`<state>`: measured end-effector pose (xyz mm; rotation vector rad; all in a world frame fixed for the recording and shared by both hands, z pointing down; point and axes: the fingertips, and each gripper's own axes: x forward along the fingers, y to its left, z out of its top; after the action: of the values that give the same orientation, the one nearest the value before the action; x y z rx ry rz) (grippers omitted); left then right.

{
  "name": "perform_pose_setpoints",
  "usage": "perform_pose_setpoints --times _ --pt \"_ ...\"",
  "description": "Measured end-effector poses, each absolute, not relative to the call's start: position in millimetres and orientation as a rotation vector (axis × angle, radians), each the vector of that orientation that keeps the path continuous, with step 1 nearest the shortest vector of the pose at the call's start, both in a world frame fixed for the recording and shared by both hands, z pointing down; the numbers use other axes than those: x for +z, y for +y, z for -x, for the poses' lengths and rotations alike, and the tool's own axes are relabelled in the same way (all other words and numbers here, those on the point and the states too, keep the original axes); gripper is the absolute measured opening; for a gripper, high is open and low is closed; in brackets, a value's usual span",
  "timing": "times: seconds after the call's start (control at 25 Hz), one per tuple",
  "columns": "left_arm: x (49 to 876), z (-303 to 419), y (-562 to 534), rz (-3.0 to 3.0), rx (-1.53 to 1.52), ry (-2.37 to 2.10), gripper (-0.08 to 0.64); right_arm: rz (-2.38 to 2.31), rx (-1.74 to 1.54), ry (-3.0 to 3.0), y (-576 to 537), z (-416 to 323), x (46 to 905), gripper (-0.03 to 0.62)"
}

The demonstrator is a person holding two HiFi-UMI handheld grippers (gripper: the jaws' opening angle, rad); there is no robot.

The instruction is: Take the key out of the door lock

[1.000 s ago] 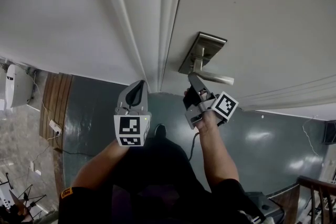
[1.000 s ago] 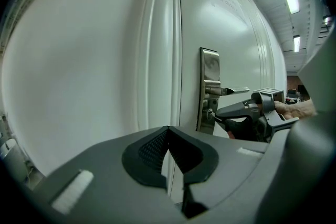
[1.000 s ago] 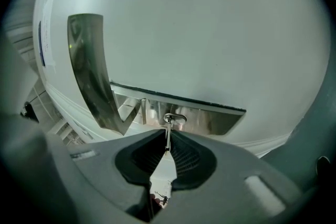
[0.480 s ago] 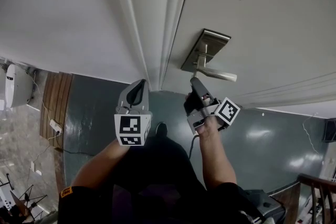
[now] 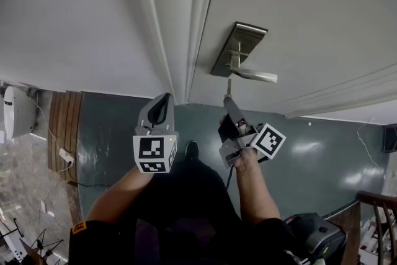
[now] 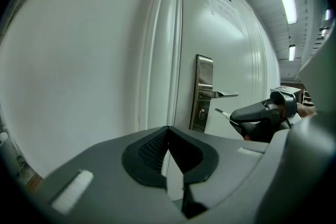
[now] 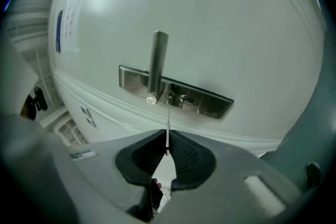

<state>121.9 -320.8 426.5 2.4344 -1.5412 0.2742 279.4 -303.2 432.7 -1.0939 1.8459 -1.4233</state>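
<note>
Key (image 7: pixel 167 136) in right tongs (image 5: pixel 227 100), clear of lock plate (image 5: pixel 239 49); lever handle (image 5: pixel 257 76) beside.

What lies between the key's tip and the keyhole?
Nothing: the left gripper view shows a bare gap between the key, pinched in the right gripper, and the keyhole.

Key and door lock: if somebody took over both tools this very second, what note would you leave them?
Right tool: shut on the key, blade pointing at the door.
Left tool: shut, nothing in it.
Lock: a gap shows between it and the key tip.
Done: the key is out.
Left: probably only to carry it away.
</note>
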Motion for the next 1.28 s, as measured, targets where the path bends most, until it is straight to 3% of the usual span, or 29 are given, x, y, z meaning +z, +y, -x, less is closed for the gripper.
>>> perform_pose_setpoints --times 0.56,0.92,1.28 --pt "412 -52 -265 -2.571 0.245 -1.402 0.018 1.837 -0.740 2.309 -217 -189 384 0.017" --pt "409 -5 -212 -2.700 0.243 -1.191 0.018 2.079 -0.661 2.195 -143 -128 378 0.017" --pt "404 -6 -173 -2.735 0.186 -1.090 0.018 2.140 -0.626 2.184 -94 -111 370 0.017"
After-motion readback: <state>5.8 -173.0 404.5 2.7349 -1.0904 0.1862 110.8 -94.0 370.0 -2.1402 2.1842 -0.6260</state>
